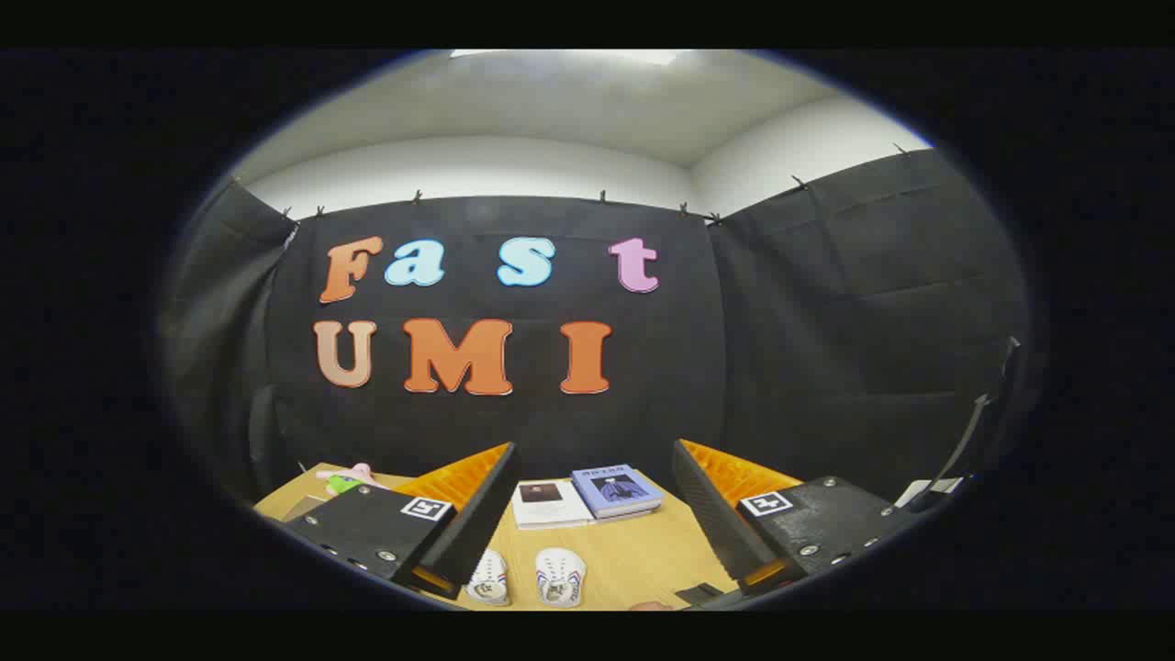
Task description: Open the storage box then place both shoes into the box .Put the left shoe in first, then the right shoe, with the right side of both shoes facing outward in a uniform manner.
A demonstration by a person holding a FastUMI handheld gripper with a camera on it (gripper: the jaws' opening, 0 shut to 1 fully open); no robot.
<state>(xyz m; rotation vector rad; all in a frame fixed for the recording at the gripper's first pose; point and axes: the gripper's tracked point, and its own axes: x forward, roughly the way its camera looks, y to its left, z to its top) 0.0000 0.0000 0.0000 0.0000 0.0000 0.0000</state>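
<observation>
The gripper (592,500) is hanging above a wooden table (633,560) with its 2 fingers spread wide and nothing between them. 2 white shoes are lying side by side on the table, near and low between the fingers. The left shoe (488,578) is sitting partly under the left finger. The right shoe (560,576) is just beside it. Farther away, 2 books are lying by the black wall: a white book (549,503) and a blue book (615,489), touching each other. Pink and green things (347,477) are lying at the far left of the table.

Two books (587,496) on wooden table (633,560)
</observation>
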